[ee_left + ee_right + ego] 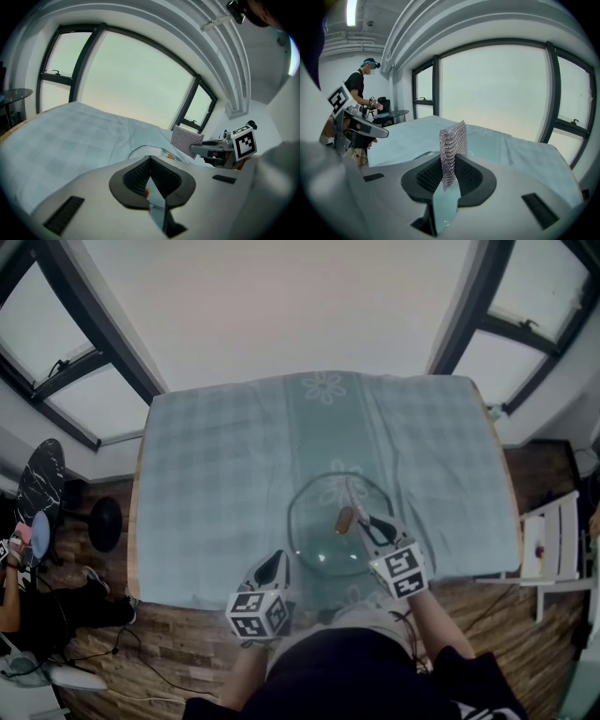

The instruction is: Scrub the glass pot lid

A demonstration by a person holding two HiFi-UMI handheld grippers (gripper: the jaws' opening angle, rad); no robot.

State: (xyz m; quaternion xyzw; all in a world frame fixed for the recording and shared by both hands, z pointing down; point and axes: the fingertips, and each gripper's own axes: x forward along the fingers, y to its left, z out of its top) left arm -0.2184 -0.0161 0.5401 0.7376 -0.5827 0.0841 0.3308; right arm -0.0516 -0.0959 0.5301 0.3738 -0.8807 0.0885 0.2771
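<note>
left hand-held gripper (pixel 150 165) nearest, low at the near edge of the worktop (pixel 134 521), marker cube up, close to the dark-clothed lap. jaws drawn together, apparently nipped on the near left rim of the glass pot lid (pixel 323 542), with a thin glassy sliver in the slit between the pads.

just beyond, flat on a pale blue checked tablecloth (pixel 234 465), close to the near edge and about midway along it: the lid itself, clear, ringed by a dark rim, with a brown knob (pixel 345 518) at its middle.

right hand-held gripper (pixel 449 164) beside the left one, over the lid's right half, tilted down toward the knob. clamped on a metal mesh scrubber (pixel 453 143), pinched by its lower edge so that the sheet stands upright out of the jaws. seen from the left gripper view, raised above the lid, not pressed on the glass.

farther along the cloth, a pale flower print (pixel 326 387) near the far edge.

beyond the worktop, wood floor (pixel 169 634) on both sides and dark-framed windows (pixel 492 89) round the room. farthest off, at the left of the right gripper view, a person (pixel 360 86) standing by a round dark table (pixel 391 113).
</note>
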